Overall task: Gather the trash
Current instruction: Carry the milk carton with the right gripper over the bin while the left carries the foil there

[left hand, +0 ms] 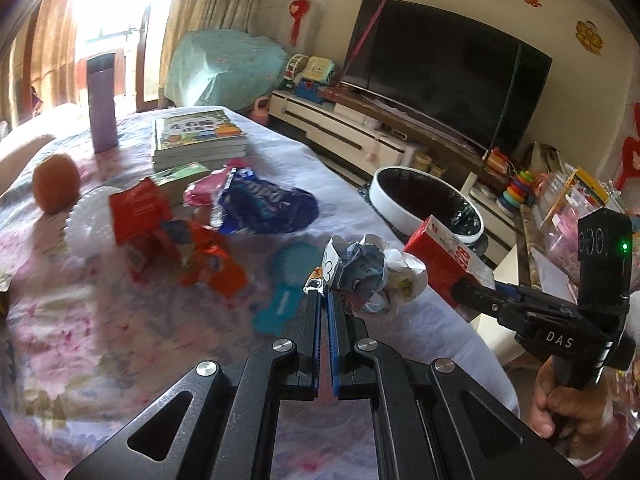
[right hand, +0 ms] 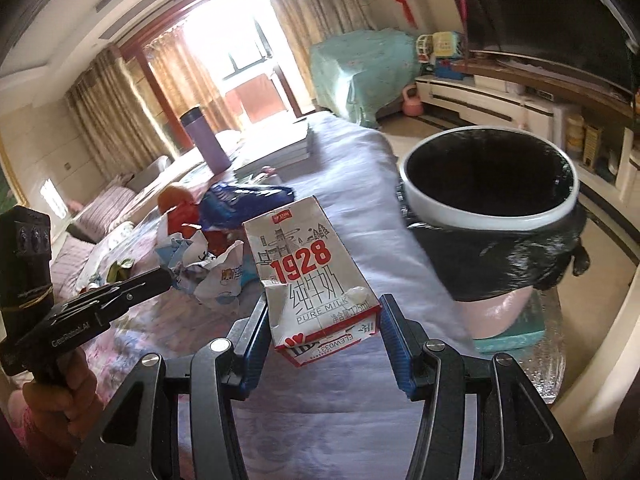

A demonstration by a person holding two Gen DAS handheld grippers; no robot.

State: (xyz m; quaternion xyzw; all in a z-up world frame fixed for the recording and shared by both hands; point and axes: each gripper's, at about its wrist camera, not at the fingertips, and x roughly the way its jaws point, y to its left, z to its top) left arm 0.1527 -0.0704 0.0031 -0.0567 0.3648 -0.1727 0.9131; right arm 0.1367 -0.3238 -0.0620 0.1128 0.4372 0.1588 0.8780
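Red-and-grey cardboard milk carton [right hand: 316,276] sits pinched between the right gripper [right hand: 324,332]'s blue pads, near the white-rimmed bin lined with black plastic [right hand: 492,216]. Pressed together, the left gripper [left hand: 325,294] clamps crumpled white printed paper [left hand: 368,272] above the floral-clothed table [left hand: 120,340].

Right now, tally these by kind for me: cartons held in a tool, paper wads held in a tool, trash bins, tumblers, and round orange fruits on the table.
Milk carton, in the right tool: 1
Crumpled paper, in the left tool: 1
Trash bin: 1
Purple tumbler: 1
Orange fruit: 1
Total: 5
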